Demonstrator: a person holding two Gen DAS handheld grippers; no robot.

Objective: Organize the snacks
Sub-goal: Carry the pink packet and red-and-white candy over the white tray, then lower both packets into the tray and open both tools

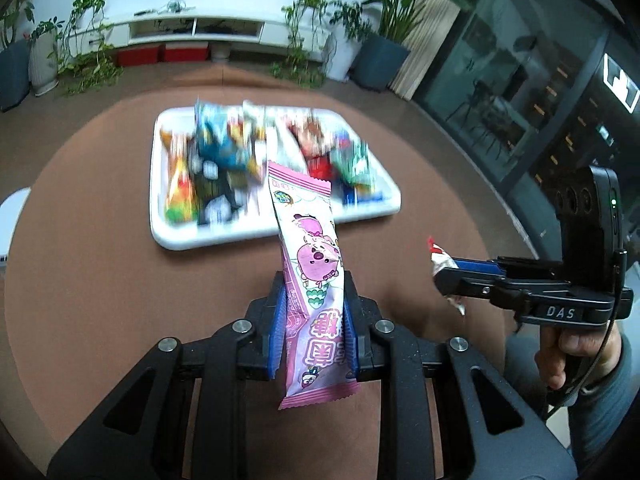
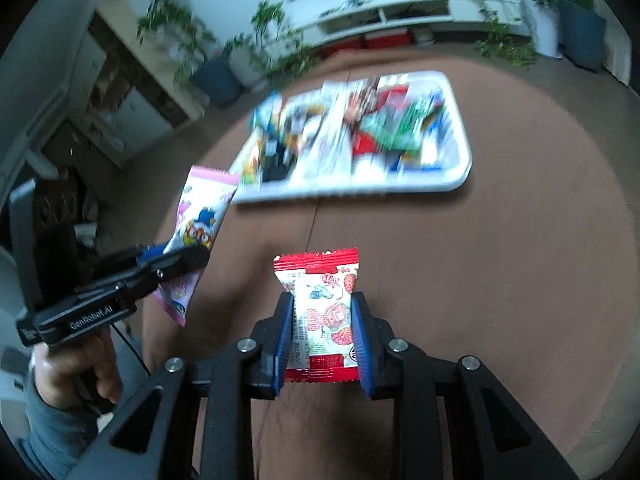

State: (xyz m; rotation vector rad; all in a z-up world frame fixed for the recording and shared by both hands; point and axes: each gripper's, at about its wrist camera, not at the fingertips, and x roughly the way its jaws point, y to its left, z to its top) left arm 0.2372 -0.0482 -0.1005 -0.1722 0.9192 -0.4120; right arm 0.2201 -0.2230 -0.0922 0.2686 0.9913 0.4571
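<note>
One round brown table (image 1: 100,280) carries one white tray (image 1: 276,232) toward its far edge, heaped with blurred packets I can't count. Both claws are loaded, lifted short of the tray: the left gripper (image 1: 314,320) clamps one pink packet (image 1: 308,248), the right gripper (image 2: 323,332) one strawberry packet (image 2: 324,312). Next, I'd say, carry them over and release.

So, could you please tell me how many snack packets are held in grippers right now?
2: a pink packet in the left gripper, a red strawberry packet in the right gripper.
</note>
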